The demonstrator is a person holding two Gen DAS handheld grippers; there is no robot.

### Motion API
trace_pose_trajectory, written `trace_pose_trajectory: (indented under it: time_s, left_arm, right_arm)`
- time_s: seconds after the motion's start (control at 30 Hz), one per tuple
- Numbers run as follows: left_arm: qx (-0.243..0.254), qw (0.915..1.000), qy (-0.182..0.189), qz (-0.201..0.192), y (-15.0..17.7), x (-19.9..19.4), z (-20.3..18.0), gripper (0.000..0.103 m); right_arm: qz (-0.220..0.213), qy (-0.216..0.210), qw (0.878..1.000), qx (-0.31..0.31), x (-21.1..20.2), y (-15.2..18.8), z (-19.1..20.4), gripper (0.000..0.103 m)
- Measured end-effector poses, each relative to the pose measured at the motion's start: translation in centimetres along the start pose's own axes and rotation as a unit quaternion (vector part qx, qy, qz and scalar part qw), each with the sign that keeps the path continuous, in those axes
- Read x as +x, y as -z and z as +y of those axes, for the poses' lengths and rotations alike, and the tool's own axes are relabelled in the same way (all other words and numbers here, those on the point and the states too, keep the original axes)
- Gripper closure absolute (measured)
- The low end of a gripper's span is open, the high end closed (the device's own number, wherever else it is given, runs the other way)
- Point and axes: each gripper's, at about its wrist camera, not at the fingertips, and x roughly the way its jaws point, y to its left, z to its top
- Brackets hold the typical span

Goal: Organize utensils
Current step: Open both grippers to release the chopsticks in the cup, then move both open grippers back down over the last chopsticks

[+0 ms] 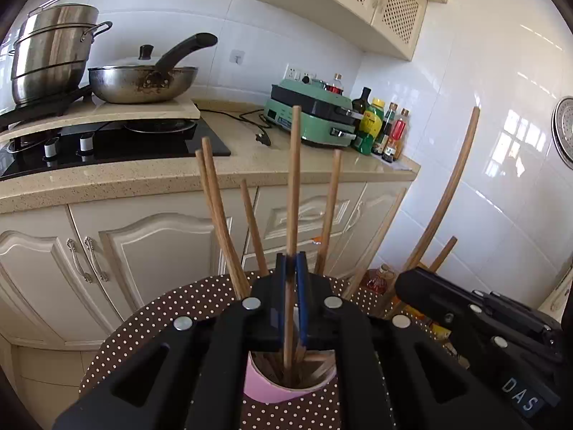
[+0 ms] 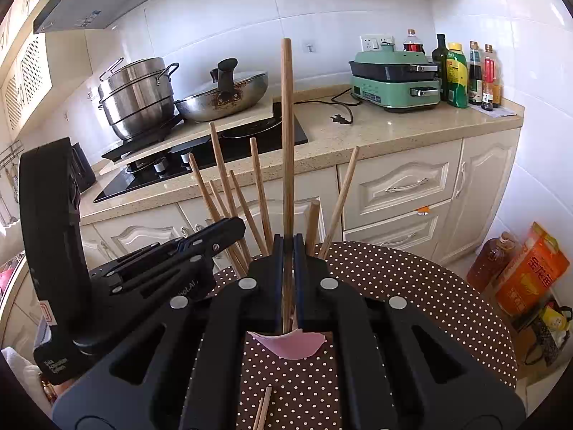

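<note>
Left tool (image 1: 290, 268) clenched on upright chopstick (image 1: 293, 193), tip down in pink cup (image 1: 272, 388) at lower centre. Right tool (image 2: 288, 251) likewise clamped on chopstick (image 2: 286, 143) over cup (image 2: 292, 345).

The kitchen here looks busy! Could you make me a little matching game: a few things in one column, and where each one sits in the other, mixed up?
Things:
1. pink cup
2. steel steamer pot
3. green electric grill
4. orange bag

Places:
A. on the counter beside the row of bottles
B. on the floor by the cabinets
C. on the polka-dot table, full of chopsticks
D. on the raised board over the stove, next to the wok

Pairs: 1-C, 2-D, 3-A, 4-B
</note>
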Motion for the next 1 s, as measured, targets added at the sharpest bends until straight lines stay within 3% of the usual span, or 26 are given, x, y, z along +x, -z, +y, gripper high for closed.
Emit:
trace_pose_trajectory:
  time_s: [0.07,0.17,0.5,0.67,0.9,1.0]
  left_arm:
    - [0.007,0.9999,0.004,0.008,0.1,0.1,-0.3,0.096]
    - [0.017,0.9998,-0.001,0.009,0.2,0.1,-0.8,0.077]
    - [0.03,0.9995,-0.003,0.006,0.3,-1.0,-1.5,0.063]
    - [0.029,0.9996,-0.004,-0.004,0.0,-1.9,-1.6,0.057]
    - [0.041,0.999,-0.006,-0.018,-0.5,-3.4,-2.8,0.052]
    - [0.038,0.999,-0.007,-0.024,-0.6,-4.3,-3.4,0.051]
  right_arm:
    - [-0.002,0.004,1.0,0.004,-0.1,0.3,0.0,0.097]
    - [-0.007,0.01,1.0,0.012,-0.4,0.7,0.0,0.097]
    - [-0.018,0.023,0.999,0.032,-1.6,1.2,-0.3,0.093]
    - [-0.029,0.031,0.998,0.036,-2.8,1.0,-0.5,0.079]
    - [-0.041,0.038,0.998,0.039,-4.7,0.7,-1.0,0.071]
    - [-0.045,0.043,0.997,0.042,-5.8,0.6,-1.4,0.061]
